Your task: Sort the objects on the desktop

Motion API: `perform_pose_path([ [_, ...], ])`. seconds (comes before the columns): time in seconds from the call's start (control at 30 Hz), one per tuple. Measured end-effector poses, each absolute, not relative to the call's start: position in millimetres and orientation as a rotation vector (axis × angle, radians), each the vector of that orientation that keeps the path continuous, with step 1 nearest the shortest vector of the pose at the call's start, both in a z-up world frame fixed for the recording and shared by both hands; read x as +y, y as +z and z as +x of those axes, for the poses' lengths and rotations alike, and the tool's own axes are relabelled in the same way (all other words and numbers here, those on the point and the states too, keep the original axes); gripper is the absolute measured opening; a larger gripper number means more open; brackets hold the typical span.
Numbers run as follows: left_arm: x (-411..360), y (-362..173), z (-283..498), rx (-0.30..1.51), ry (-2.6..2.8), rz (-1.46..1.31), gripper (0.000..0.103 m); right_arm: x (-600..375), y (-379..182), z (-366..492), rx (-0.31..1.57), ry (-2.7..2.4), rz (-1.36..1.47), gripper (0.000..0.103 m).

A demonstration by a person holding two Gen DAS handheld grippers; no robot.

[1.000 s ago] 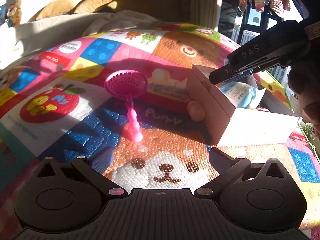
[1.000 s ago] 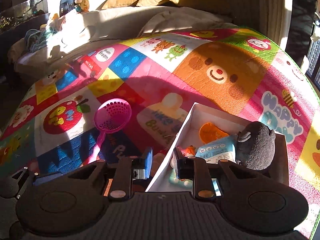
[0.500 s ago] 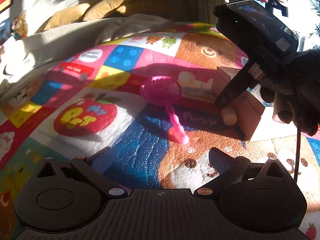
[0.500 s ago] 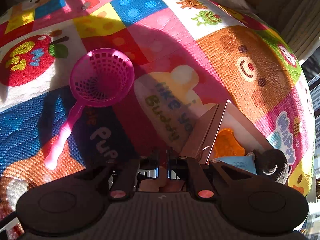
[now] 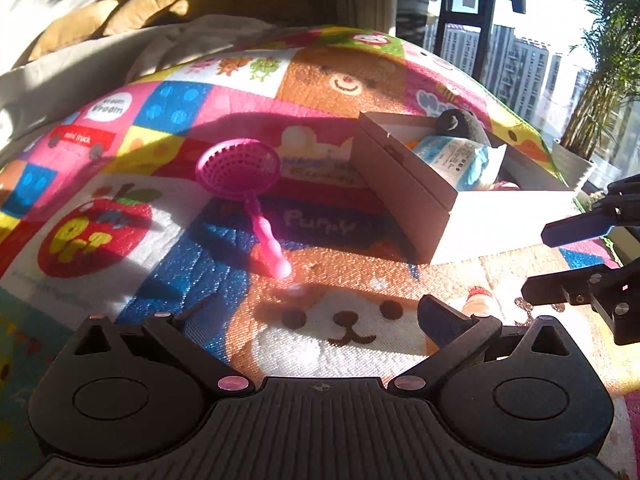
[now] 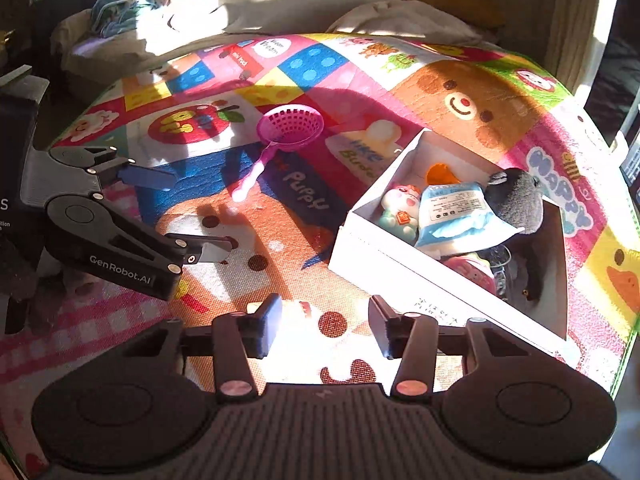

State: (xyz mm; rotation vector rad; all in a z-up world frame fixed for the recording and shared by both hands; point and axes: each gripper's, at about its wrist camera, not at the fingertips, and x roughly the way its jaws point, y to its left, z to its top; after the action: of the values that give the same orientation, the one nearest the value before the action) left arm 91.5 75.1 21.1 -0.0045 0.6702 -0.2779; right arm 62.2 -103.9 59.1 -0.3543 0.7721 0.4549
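A pink toy strainer [image 5: 248, 184] [image 6: 280, 140] lies on the colourful play mat, left of a white cardboard box [image 5: 492, 220] [image 6: 384, 256]. The box holds a grey plush toy [image 6: 516, 200], a blue packet [image 6: 456, 212], a small pastel figure [image 6: 400, 208], an orange piece [image 6: 442, 174] and more. My left gripper [image 5: 316, 312] is open and empty, low over the mat in front of the strainer's handle; it also shows in the right wrist view [image 6: 188, 216]. My right gripper [image 6: 322, 326] is open and empty, near the box's front corner.
The play mat [image 6: 460, 104] covers the whole work area. A grey blanket [image 6: 280, 4] and yellow pillows [image 5: 120, 12] lie behind it. A potted plant [image 5: 592, 120] and a window stand at the right.
The right gripper has opened, drawn back and risen from the box's left wall. The small tan object it closed on there is no longer in sight. The left gripper has shifted right.
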Motion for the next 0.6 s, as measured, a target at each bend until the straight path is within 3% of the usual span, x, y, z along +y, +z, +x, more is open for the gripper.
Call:
perform_pose_path([
  [0.1, 55, 20, 87, 0.683, -0.361, 0.005, 0.103, -132, 52, 64, 0.735, 0.343, -0.292, 0.069],
  [0.17, 43, 19, 86, 0.67, -0.337, 0.047, 0.103, -155, 45, 69, 0.731, 0.251, -0.194, 0.087],
  [0.3, 48, 23, 107, 0.651, -0.139, 0.035, 0.103, -196, 25, 67, 0.726, 0.183, 0.045, 0.094],
  [0.43, 69, 29, 143, 0.643, -0.005, -0.024, 0.101, -200, 5, 56, 0.69, 0.171, 0.089, 0.099],
  [0.47, 72, 30, 152, 0.64, 0.027, -0.018, 0.099, -198, 2, 55, 0.688, 0.172, 0.082, 0.1],
  [0.53, 77, 28, 170, 0.66, 0.06, -0.009, 0.076, -194, -4, 53, 0.695, 0.178, 0.072, 0.1],
  [0.6, 80, 23, 183, 0.684, 0.064, -0.014, 0.071, -191, -5, 52, 0.691, 0.193, 0.061, 0.1],
])
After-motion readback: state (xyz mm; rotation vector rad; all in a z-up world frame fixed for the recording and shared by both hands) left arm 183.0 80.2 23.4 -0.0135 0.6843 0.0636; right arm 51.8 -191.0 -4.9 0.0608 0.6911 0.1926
